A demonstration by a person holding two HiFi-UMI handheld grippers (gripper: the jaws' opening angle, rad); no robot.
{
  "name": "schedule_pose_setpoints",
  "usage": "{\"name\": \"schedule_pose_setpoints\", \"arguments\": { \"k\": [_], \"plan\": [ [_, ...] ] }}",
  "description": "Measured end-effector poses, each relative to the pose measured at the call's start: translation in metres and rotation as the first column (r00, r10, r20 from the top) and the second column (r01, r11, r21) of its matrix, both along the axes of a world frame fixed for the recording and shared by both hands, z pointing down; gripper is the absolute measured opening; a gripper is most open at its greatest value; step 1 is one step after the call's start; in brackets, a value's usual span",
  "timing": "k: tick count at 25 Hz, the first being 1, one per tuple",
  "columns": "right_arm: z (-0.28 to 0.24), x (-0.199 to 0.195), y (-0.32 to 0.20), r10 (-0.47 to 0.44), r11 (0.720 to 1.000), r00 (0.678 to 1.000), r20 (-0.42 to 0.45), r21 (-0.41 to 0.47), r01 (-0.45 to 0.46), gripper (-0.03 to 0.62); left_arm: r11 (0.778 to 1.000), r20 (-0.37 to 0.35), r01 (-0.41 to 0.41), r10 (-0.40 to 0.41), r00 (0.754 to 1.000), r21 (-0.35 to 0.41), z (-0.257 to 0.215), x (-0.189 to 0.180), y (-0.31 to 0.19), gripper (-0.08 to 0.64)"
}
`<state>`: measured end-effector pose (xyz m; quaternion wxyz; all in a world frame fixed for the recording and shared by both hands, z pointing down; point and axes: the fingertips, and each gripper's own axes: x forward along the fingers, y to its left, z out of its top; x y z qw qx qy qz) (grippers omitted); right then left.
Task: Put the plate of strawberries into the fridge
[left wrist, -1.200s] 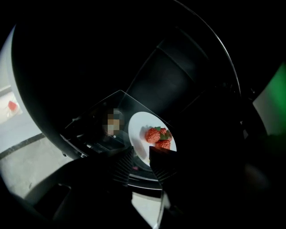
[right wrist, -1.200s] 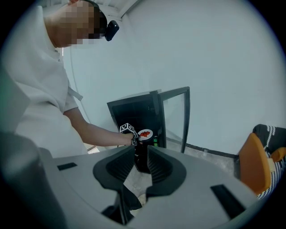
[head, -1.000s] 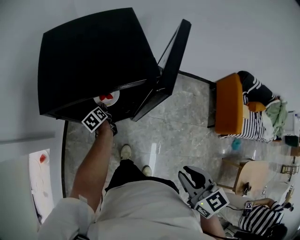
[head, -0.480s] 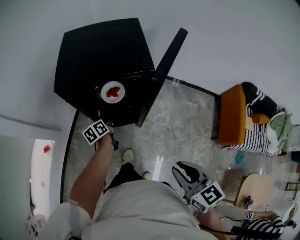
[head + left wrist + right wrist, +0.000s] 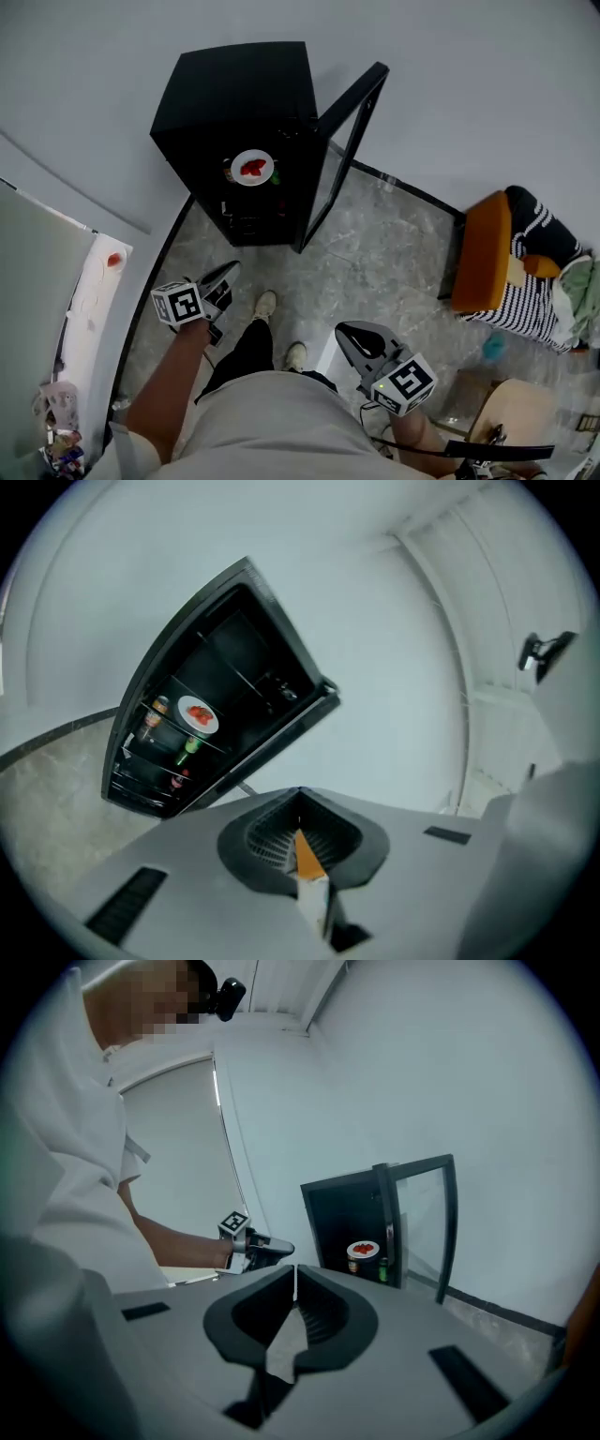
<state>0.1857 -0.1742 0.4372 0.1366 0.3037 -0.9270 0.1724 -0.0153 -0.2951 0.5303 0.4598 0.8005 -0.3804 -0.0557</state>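
Well, we face a black fridge (image 5: 234, 103) at our 12 o'clock, with its glass door (image 5: 347, 150) swung open toward 1 o'clock. The plate of strawberries (image 5: 253, 168) sits on an upper shelf inside, well apart from both grippers.

The left gripper (image 5: 228, 270) hangs at 10 o'clock with its jaws pressed together on nothing. The right gripper (image 5: 347, 331) is low at 4 o'clock, also closed and empty.

From the left gripper (image 5: 299, 794) view we see a bottle (image 5: 159, 710) just beside the plate (image 5: 198, 714) and a green bottle (image 5: 190, 750) one shelf below. These are hard to make out from the head view.

The right gripper (image 5: 295, 1269) view shows the left gripper (image 5: 267, 1246) held out on our bare forearm, with the fridge (image 5: 342, 1213) beyond it.

Only the head view shows an orange seat (image 5: 483, 253) with striped cushions at 3 o'clock. At 9 o'clock it shows a white counter (image 5: 89, 300) carrying a small red thing (image 5: 114, 260).

The floor (image 5: 384, 244) is grey marbled tile, and the walls (image 5: 469, 84) are plain white.
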Motion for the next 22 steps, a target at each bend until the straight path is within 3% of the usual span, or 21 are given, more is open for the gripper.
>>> {"name": "schedule_pose_setpoints", "arguments": {
  "k": [7, 14, 18, 22],
  "plan": [
    [0.010, -0.024, 0.036, -0.086, 0.996, 0.996, 0.013, 0.002, 0.086, 0.021, 0.983, 0.055, -0.182, 0.181, 0.982, 0.028, -0.047, 0.017, 0.123, 0.012],
    [0.002, -0.058, 0.072, -0.102, 0.995, 0.995, 0.010, 0.023, 0.101, 0.021, 0.955, 0.041, -0.282, 0.279, 0.959, 0.097, -0.088, 0.037, 0.191, 0.012],
    [-0.002, -0.092, 0.101, -0.108, 0.994, 0.994, -0.007, 0.035, 0.108, 0.021, 0.940, 0.023, -0.311, 0.311, 0.950, 0.141, -0.105, 0.023, 0.229, 0.012],
    [-0.007, -0.136, 0.141, -0.119, 0.991, 0.993, -0.024, 0.051, 0.120, 0.021, 0.938, 0.007, -0.304, 0.307, 0.952, 0.170, -0.112, -0.013, 0.269, 0.012]
  ]
}}
